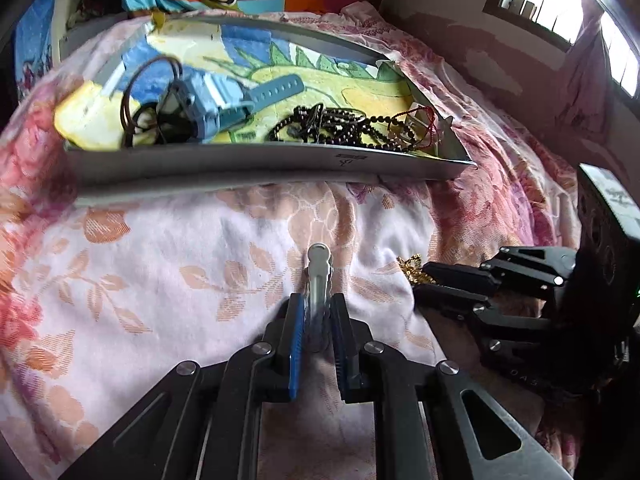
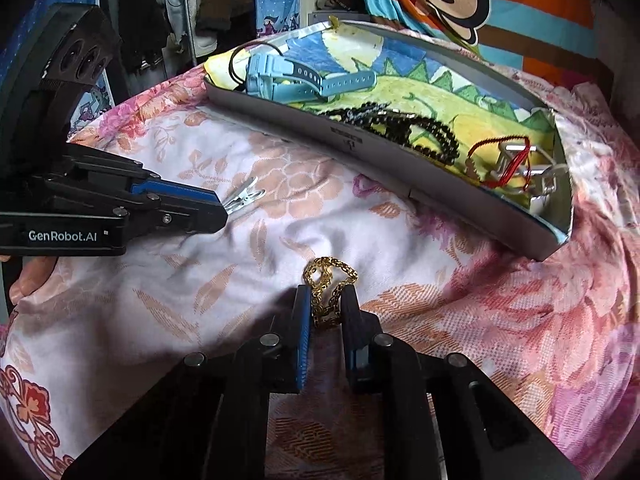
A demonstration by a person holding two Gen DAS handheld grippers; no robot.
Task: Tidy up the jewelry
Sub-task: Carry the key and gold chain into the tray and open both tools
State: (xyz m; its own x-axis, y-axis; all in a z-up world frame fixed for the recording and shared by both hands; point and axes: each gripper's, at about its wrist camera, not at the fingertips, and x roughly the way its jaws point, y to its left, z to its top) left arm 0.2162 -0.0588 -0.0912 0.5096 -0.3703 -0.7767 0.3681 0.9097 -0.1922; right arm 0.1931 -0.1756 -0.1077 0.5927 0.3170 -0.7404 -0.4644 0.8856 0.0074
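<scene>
The left gripper (image 1: 316, 312) has its fingers (image 1: 297, 332) closed narrowly on a silver metal clip (image 1: 318, 276), whose free end sticks out toward 12 o'clock over the floral bedspread (image 1: 160, 264). In the right wrist view the same left gripper (image 2: 222, 210) enters from 9 o'clock with the silver metal clip (image 2: 244, 200) poking out of its tips just above the cloth. The right gripper (image 2: 326, 308) has its fingers (image 2: 304, 320) drawn close on either side of a gold chain (image 2: 328, 284), which is bunched between the blue pads and spills out toward 12 o'clock onto the bedspread; whether the pads fully pinch it cannot be told. From the left wrist view the right gripper (image 1: 424, 280) comes in from 3 o'clock, with a bit of the gold chain (image 1: 414, 266) showing at its tips. Beyond both grippers, toward 12 o'clock, a shallow grey box (image 2: 304, 120) rests on the bed, lined with a colourful cartoon cloth. Inside it lie a light blue watch (image 2: 296, 76) at the 11 o'clock end, a black bead necklace (image 2: 424, 124) near the middle, and a red string (image 2: 500, 152) tangled with metal pieces at the 2 o'clock end. A dark cord loop (image 1: 140, 92) lies beside the light blue watch (image 1: 216, 100).
</scene>
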